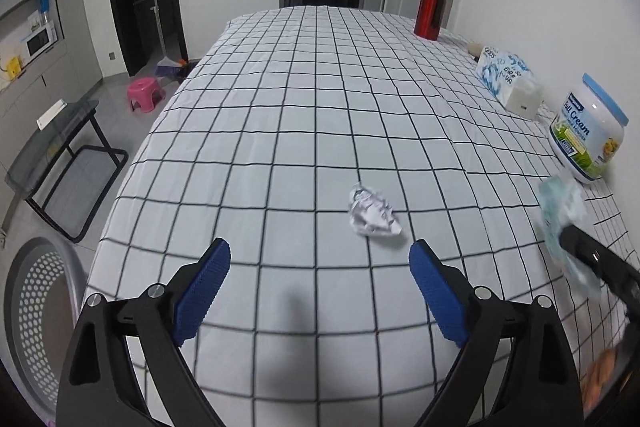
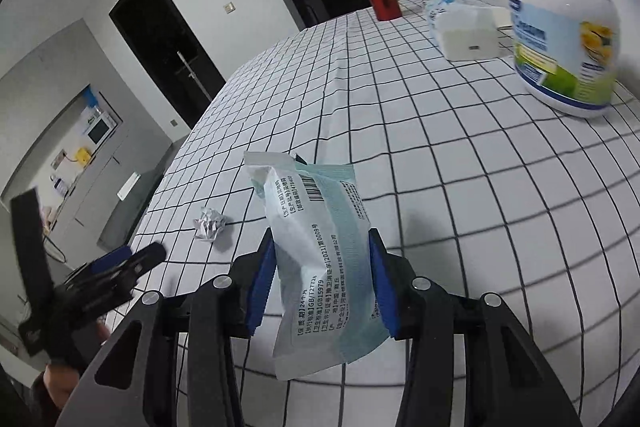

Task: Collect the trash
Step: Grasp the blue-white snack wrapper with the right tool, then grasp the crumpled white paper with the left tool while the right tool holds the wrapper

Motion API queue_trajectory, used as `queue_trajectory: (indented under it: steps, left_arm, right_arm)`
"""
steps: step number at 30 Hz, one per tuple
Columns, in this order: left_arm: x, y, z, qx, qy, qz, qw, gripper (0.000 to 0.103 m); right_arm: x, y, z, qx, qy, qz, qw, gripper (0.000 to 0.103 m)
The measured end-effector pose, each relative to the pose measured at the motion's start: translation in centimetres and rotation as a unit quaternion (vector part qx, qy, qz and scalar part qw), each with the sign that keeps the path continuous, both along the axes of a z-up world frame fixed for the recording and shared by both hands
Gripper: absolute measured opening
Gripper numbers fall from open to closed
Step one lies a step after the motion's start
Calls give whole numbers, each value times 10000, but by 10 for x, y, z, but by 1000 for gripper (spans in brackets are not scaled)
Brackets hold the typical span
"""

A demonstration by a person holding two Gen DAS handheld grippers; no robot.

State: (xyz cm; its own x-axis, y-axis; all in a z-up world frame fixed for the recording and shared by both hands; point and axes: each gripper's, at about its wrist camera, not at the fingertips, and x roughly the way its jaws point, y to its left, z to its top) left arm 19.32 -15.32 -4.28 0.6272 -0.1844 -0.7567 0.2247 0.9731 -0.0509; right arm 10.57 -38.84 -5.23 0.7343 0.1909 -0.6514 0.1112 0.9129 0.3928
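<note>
Left gripper [image 1: 320, 259]: blue-padded fingers [image 1: 206, 287] spread wide, holding nothing, raised over the bench covered in a white cloth with a black grid [image 1: 312, 99]. A crumpled ball of white paper [image 1: 374, 213] lies on the cloth just ahead of the right fingertip, untouched.

Right gripper [image 2: 322, 247]: fingers closed on a pale teal-and-white printed plastic wrapper [image 2: 320, 251], held upright clear of the cloth.

Along the bench's right edge stand a white milk-powder jar with a blue lid [image 1: 588, 131], a tissue pack [image 1: 508, 79] and a red metal bottle [image 1: 431, 9]. A perforated grey basket [image 1: 38, 323] sits on the floor beside the bench's left side.
</note>
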Motion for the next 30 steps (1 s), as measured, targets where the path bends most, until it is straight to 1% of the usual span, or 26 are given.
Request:
queue_trajectory:
  steps: [4,7,10,16,19,20,22,23,26,27,28,30]
  left_arm:
    - [9,-13,-6,140,14,-6,9999,93]
    - [17,-22,-13,174,47,30,9998,94]
    - [23,-29,-18,312,17,45,9995,94]
    - [39,-41,-31,423,169,129,9989,94]
    - [39,-46,-33,519,99,103,9986,93]
    - [39,-49,-33,588,35,103,9982,90]
    - [41,-53,-35,625,48,71,9980,82]
    - [42,-53,-36,621,85,52,9980,75]
    - [43,-54,-38,564,162,13,9983,61]
    - [43,-54,-37,541,168,7,9984,54]
    - [43,-55,-37,505,185,-19,9985,50]
    - [39,-54,-37,433,222,-91,9988,31]
  right_arm:
    - [-16,-3,5,2,-151,-67,9999,43]
    - [-22,-5,11,16,-280,-89,9996,43]
    - [-24,-9,15,81,-383,-89,9992,43]
    - [-20,-15,12,274,-310,-69,9991,43]
    - [-23,-15,15,278,-362,-41,9989,43]
    - [-24,-14,17,287,-397,-26,9988,43]
    - [-26,-14,18,307,-413,-14,9987,43]
    - [-26,-14,18,319,-408,-13,9987,43]
    - [-26,-14,19,345,-400,-18,9986,43]
    - [-27,-14,19,345,-404,-20,9986,43]
    - [-27,-14,19,344,-407,-23,9986,43]
    - [-27,-13,19,345,-396,-20,9986,43]
